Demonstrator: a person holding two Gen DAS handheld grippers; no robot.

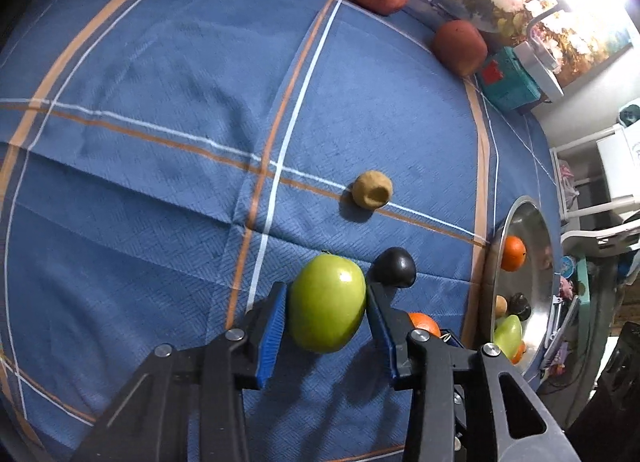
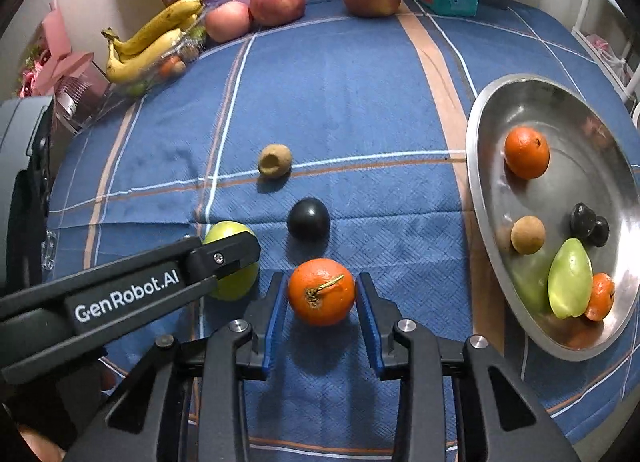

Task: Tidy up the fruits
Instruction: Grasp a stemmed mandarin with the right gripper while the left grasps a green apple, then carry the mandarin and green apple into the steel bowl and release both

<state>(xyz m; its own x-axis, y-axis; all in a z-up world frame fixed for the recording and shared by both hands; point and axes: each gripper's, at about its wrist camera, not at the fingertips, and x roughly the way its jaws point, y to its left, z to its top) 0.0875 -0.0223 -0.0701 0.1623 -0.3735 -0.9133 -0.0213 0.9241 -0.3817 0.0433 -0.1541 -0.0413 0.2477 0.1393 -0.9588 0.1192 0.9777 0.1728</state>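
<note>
A blue plaid tablecloth (image 2: pixel 360 102) carries a green apple (image 1: pixel 327 304) between the left tongs, an orange (image 2: pixel 321 291) between the right tongs, a black fruit (image 2: pixel 309 219) and brown fruit (image 2: pixel 274 161) beyond, and a steel bowl (image 2: pixel 486 110) rightward.

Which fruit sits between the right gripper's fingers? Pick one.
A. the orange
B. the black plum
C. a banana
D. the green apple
A: in the right wrist view the orange lies on the cloth between the right gripper's blue pads, while the green apple sits between the left gripper's fingers.
</note>
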